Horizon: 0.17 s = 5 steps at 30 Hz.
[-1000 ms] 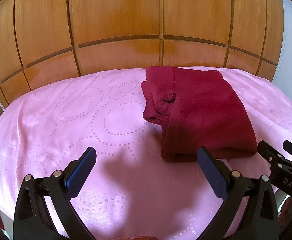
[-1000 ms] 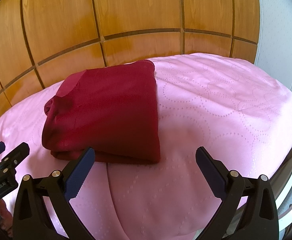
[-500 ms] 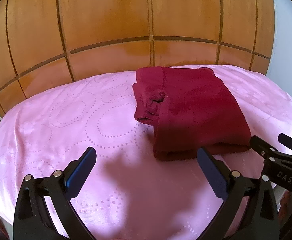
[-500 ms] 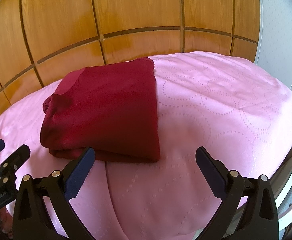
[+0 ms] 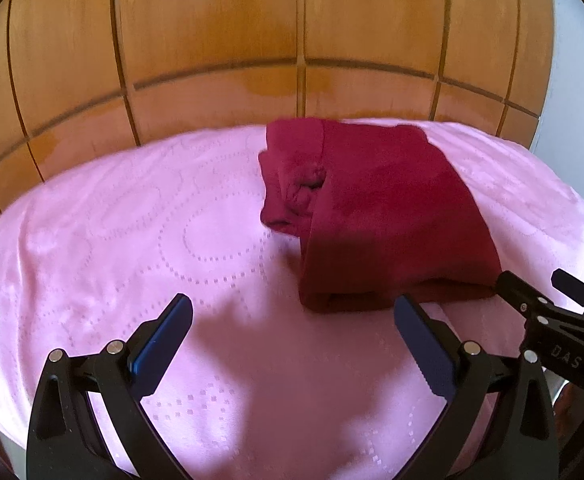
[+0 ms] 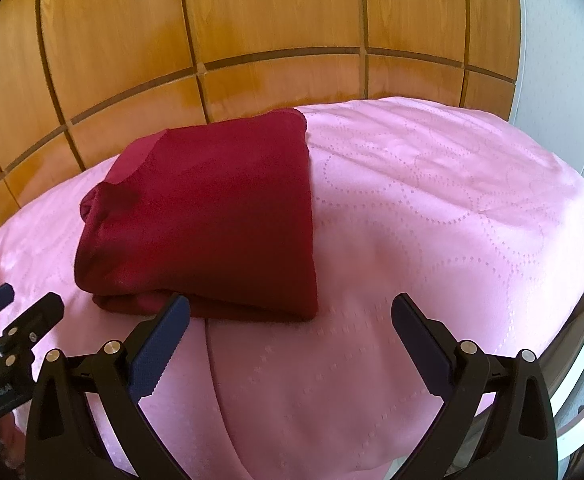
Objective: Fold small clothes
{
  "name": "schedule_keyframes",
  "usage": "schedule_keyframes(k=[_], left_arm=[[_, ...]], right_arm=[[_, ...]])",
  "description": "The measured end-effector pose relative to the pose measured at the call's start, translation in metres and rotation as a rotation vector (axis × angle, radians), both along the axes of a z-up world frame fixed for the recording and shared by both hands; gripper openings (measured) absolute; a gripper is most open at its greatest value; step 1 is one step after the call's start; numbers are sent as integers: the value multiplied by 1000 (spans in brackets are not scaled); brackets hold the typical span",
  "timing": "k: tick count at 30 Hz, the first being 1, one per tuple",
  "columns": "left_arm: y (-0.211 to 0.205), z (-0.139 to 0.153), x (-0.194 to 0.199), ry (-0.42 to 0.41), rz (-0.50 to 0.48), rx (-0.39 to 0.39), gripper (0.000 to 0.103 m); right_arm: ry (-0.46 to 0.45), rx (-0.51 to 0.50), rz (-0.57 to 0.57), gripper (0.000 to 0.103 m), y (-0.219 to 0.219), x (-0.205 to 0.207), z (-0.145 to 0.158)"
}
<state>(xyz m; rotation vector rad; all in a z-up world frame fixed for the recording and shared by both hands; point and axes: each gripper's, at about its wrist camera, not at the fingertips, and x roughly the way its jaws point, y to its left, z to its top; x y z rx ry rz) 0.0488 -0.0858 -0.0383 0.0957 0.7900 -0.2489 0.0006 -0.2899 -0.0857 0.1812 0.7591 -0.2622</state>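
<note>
A dark red garment (image 5: 375,208) (image 6: 212,216) lies folded into a thick rectangle on the pink bedspread (image 5: 132,240) (image 6: 431,220), with a bunched sleeve or collar poking out on its left side. My left gripper (image 5: 292,324) is open above the bedspread, just short of the garment's near edge and to its left, holding nothing. My right gripper (image 6: 290,320) is open too, with its left finger (image 6: 164,340) in front of the garment's near edge. Each gripper shows at the edge of the other's view.
A wooden panelled headboard (image 5: 292,40) (image 6: 252,40) rises right behind the garment. A pale wall (image 6: 551,40) stands on the right. The bed's near right edge (image 6: 579,320) drops away, with the floor below it.
Both grippers have drawn back a little from the folded garment, and the left view has shifted so the garment sits more to the centre. The garment itself has not moved.
</note>
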Motion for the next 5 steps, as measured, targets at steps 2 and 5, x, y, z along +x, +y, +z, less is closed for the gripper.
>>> schedule_keyframes(k=[2,5], left_arm=[[7,-5,11,37,14,-11,101],[37,-18,41,104,83,-32,101]], right_arm=[[11,3,1,99,-3,3,-4],[29,14,-5,99,-12,10,-9]])
